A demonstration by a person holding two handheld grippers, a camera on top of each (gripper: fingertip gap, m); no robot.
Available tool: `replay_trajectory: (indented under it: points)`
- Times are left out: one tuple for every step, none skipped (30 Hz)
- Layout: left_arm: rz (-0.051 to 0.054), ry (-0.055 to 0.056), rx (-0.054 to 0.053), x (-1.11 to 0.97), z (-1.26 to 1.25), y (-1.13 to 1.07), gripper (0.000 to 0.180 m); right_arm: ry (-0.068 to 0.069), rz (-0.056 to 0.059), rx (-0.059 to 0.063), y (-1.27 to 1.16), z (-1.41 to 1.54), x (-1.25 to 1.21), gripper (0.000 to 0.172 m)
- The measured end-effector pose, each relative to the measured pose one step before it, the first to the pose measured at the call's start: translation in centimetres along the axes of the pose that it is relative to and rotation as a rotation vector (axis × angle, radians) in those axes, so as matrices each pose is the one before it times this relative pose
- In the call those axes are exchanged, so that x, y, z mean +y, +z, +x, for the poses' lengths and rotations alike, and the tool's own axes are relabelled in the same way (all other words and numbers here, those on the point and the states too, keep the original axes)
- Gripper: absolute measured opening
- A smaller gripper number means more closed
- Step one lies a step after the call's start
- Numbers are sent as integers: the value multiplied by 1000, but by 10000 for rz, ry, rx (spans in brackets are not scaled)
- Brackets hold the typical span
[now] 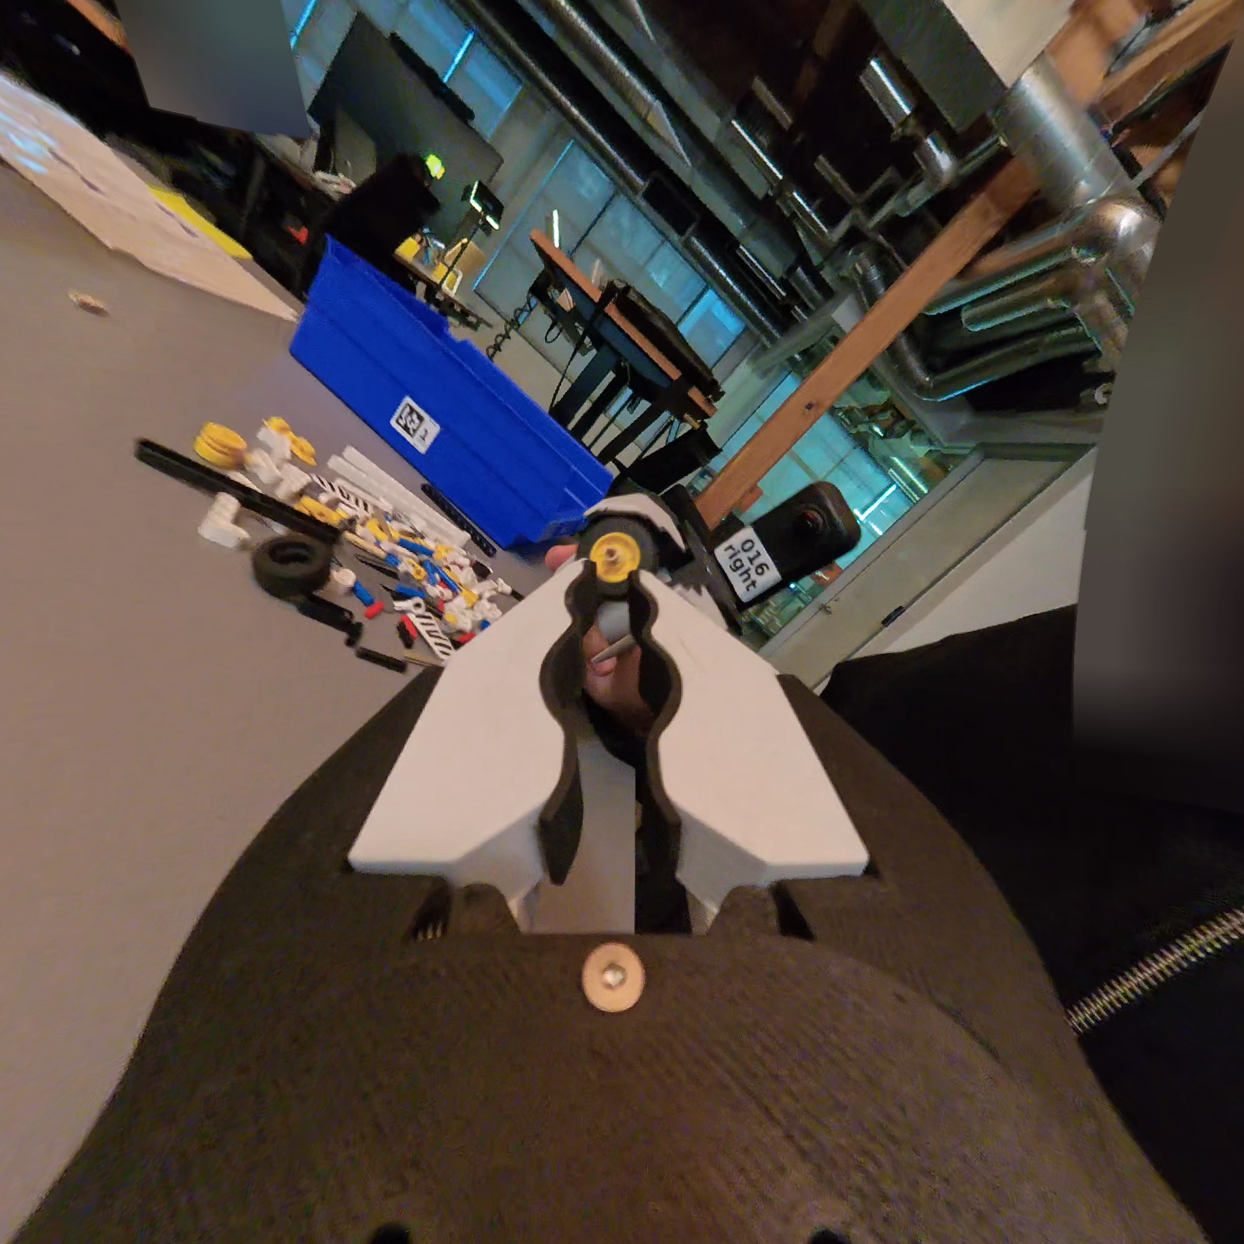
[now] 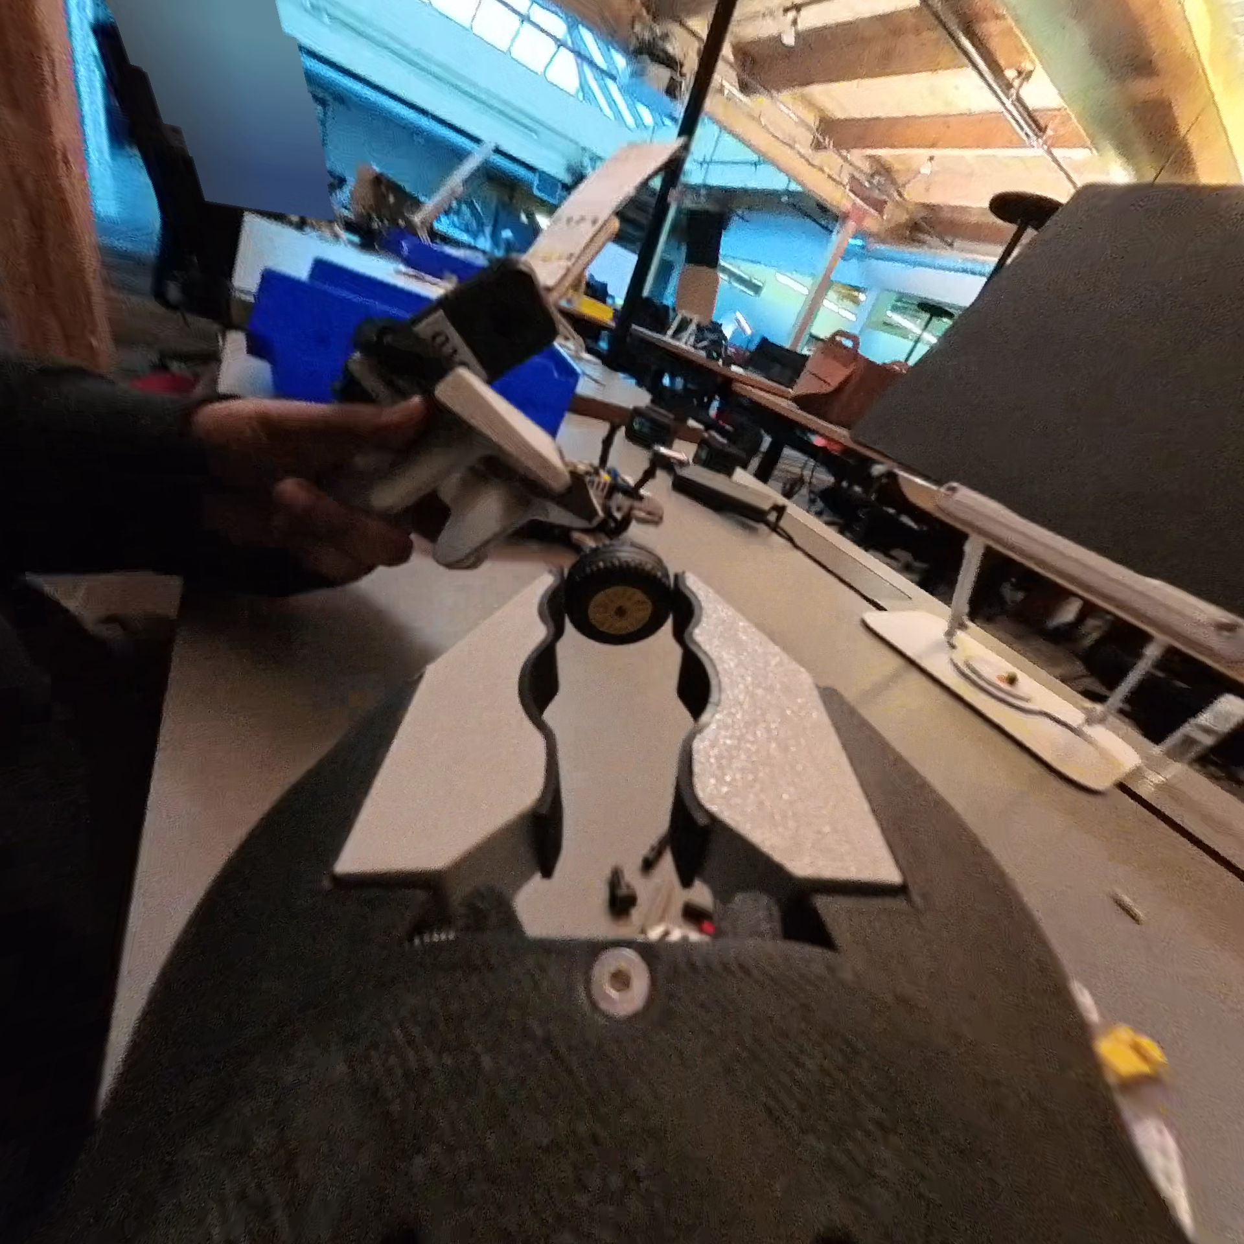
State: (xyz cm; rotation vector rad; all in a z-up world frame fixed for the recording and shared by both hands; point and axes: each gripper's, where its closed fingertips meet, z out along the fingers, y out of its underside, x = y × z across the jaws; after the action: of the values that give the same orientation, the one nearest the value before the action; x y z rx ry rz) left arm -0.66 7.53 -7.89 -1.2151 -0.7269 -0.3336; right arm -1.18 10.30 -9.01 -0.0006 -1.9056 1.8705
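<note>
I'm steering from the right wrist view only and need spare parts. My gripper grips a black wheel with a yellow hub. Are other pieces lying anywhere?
Observer: Yes. The left wrist view shows a pile of loose building bricks on the grey table, beside a blue bin.
Operator: Any spare tyre?
Observer: One loose black tyre lies at the pile's near side.
Operator: Anything yellow and round?
Observer: Yellow discs sit at the pile's far end.

Wheel (image 2: 618, 604): black tyre, yellow hub. Bin (image 1: 431, 397) blue. Bricks (image 1: 377, 532) yellow/white/blue/red, some black-white striped. Table (image 1: 134, 639) grey.
</note>
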Motion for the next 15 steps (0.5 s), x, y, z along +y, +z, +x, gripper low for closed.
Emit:
replay_trajectory:
  points:
    - [-15, -205, 92, 817, -3, 891, 11, -285, -351, 94, -745, -233, 753, 30]
    - [12, -293, 194, 681, -8, 853, 19, -206, -241, 64, -591, -156, 300, 29]
    - [-4, -399, 187, 539, -160, 797, 25, -164, -27, 107, -423, -19, -50, 30]
    - [13, -421, 237, 337, -166, 702, 26, -102, 193, 100, -341, 168, -241, 30]
    - [-33, -415, 221, 209, -190, 624, 27, -17, 229, 77, -140, 273, -380, 30]
    - [-84, -344, 165, 114, -193, 560, 27, 74, 86, 34, -29, 217, -214, 30]
    - [-125, -294, 210, 71, 46, 499, 27, 71, -26, -112, -49, -67, 71, 30]
    - [-164, -279, 357, 75, 393, 440, 26, -1, 4, -30, -106, 4, 20, 30]
    - [-170, -250, 113, 128, 105, 361, 28, -30, 134, 32, -191, 75, -260, 29]
    - [-69, -51, 25, 19, 62, 205, 25, 57, 160, -3, -140, 57, -218, 29]
    - [-55, -33, 5, 19, 115, 158, 24, 105, 82, -21, -141, 88, -127, 29]
    - [-35, -28, -39, -12, 75, 123, 23, 90, -4, 32, -143, 125, -12, 29]
    - [9, 48, 13, -57, 186, 56, 14, 24, 47, 32, -131, 72, -40, 29]
    - [180, 52, -202, -296, -96, -47, 0, -18, 76, 50, -76, 32, -136, 29]
    - [42, 141, -64, -40, 76, 9, 0, -17, 26, 16, -33, -12, -70, 29]
